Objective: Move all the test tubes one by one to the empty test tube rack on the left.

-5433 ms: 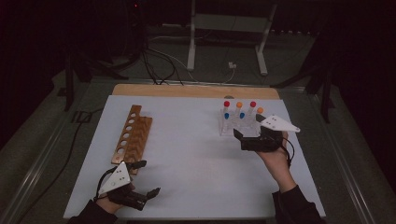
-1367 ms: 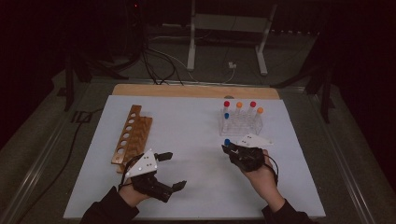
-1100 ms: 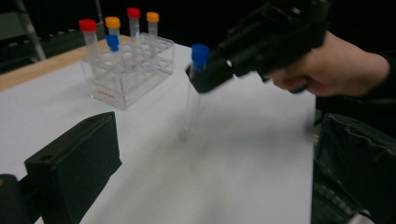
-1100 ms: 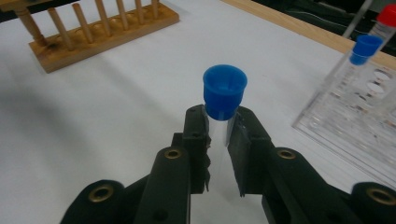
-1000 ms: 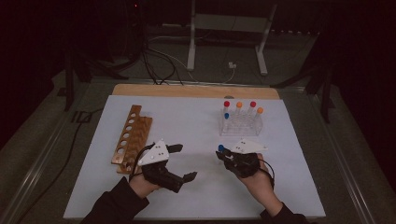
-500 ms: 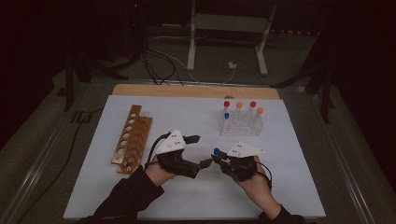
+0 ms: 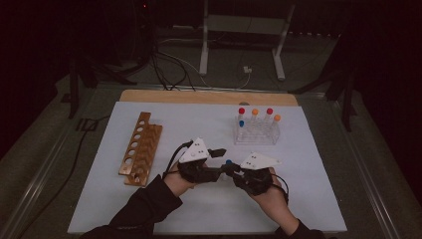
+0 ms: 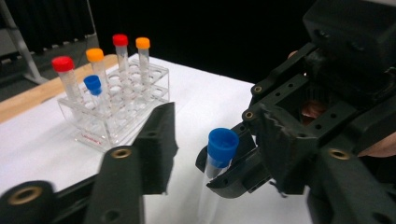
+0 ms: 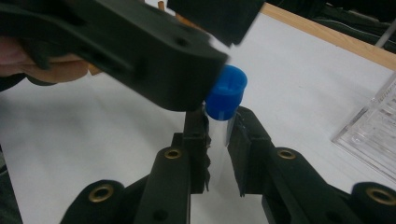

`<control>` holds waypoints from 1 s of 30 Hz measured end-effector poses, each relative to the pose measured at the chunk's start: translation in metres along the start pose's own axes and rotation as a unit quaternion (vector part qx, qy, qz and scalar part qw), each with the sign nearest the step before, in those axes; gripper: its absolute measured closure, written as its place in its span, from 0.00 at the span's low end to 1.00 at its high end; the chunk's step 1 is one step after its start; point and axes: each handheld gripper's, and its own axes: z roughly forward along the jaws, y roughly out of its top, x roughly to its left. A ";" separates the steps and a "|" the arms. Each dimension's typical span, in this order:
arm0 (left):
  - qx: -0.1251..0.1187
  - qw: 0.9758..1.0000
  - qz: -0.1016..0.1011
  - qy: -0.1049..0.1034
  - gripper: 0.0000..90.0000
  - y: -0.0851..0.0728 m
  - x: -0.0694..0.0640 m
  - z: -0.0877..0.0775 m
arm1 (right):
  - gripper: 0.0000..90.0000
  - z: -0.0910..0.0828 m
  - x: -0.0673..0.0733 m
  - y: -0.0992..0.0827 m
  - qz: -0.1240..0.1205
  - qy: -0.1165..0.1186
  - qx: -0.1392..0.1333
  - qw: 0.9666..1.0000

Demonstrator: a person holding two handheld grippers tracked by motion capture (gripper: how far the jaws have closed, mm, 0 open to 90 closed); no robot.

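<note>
My right gripper (image 7: 232, 169) (image 9: 217, 125) is shut on a clear test tube with a blue cap (image 7: 228, 162) (image 9: 226, 93), held upright just above the white mat at mid-table. My left gripper (image 7: 221, 162) (image 8: 215, 122) comes in from the left and straddles the same tube (image 8: 221, 147). Its jaws have just been closing and stand partly open. A gap shows between its left pad (image 8: 159, 140) and the tube. In the right gripper view one jaw of the left gripper crosses in front of the cap.
A clear plastic rack (image 7: 256, 133) (image 8: 116, 114) stands at the back right with red-, orange- and blue-capped tubes. A wooden rack with a row of holes (image 7: 140, 148) lies at the left. A wooden strip (image 7: 209, 96) edges the mat's far side.
My left gripper has moved right across the mat to meet the right gripper, and its jaws have narrowed around the blue-capped tube. The right gripper has stayed nearly still over the last half second.
</note>
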 end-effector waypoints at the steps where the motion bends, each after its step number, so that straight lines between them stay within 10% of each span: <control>1: 0.000 1.000 0.000 0.000 0.61 0.000 0.000 0.000 | 0.85 0.000 0.000 0.000 0.000 0.000 0.000 1.000; 14: 0.027 0.999 0.016 -0.005 0.84 -0.003 -0.003 0.007 | 0.85 0.000 0.000 0.000 0.000 -0.001 0.001 1.000; 30: 0.028 0.999 0.022 0.002 0.87 0.003 0.000 0.006 | 0.73 0.002 -0.002 -0.001 0.007 -0.007 0.004 1.000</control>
